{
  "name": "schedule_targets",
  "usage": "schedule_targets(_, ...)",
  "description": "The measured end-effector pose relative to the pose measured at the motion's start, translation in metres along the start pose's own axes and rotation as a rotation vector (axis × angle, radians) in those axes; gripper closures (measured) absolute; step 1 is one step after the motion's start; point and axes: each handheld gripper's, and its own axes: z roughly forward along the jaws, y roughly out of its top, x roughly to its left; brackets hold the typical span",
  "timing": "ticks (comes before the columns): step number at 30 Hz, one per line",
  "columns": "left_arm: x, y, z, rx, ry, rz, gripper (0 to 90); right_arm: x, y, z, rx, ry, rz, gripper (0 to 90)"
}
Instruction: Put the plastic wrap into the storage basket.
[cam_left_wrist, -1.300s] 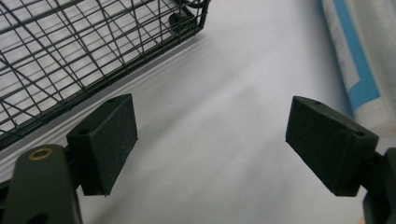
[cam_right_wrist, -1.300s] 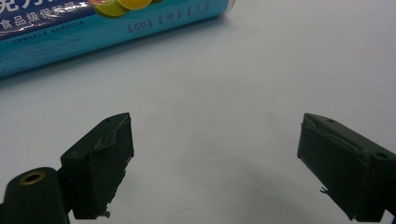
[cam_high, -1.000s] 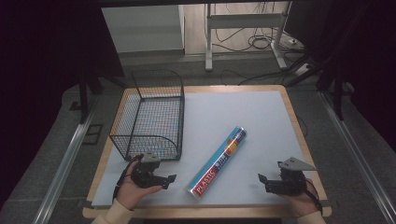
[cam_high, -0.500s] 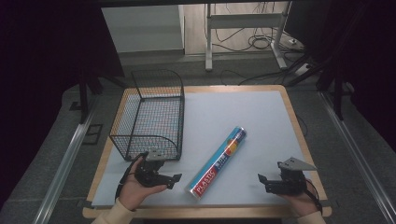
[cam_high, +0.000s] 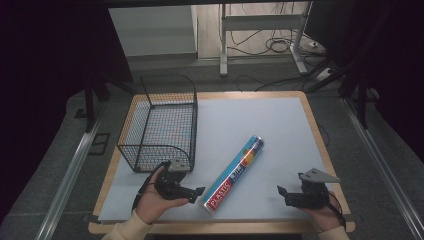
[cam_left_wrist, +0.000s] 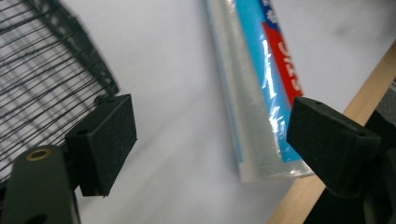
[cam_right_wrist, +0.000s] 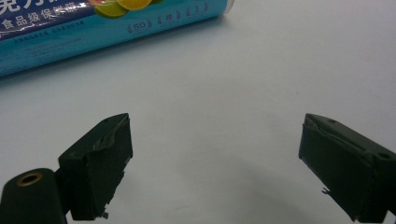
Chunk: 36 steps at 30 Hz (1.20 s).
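A long roll of plastic wrap (cam_high: 235, 172), blue with a red band, lies slantwise on the pale mat. Its near end points at the front edge. My left gripper (cam_high: 196, 194) sits just left of that end, open and empty. In the left gripper view the roll (cam_left_wrist: 261, 79) lies ahead between the wide-set jaws of the left gripper (cam_left_wrist: 215, 140), nearer the right pad. My right gripper (cam_high: 282, 196) rests at the front right, open and apart from the roll. In the right gripper view the roll (cam_right_wrist: 93, 28) lies far beyond the right gripper (cam_right_wrist: 215, 163).
A black wire basket (cam_high: 160, 125) stands at the back left of the table, and its mesh (cam_left_wrist: 42, 79) shows close beside my left jaw. The table's wooden front edge (cam_left_wrist: 373, 84) runs just past the roll's end. Bare mat (cam_high: 280, 130) lies right of the roll.
My left gripper has shifted a little to the right, closer to the near end of the roll. The right gripper and the roll have stayed put.
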Motion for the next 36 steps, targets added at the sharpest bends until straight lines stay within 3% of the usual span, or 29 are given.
schedule_targets(14, -0.014, 0.018, 0.007, 0.0, -0.01, 0.026, 16.9, 0.0, 0.0, 0.0, 0.005, -0.007, -0.005, 9.9)
schedule_targets(36, -0.019, 0.032, 0.029, 0.049, -0.028, 0.046, 16.4, -0.001, -0.002, 0.003, 0.023, -0.02, -0.021, 9.9)
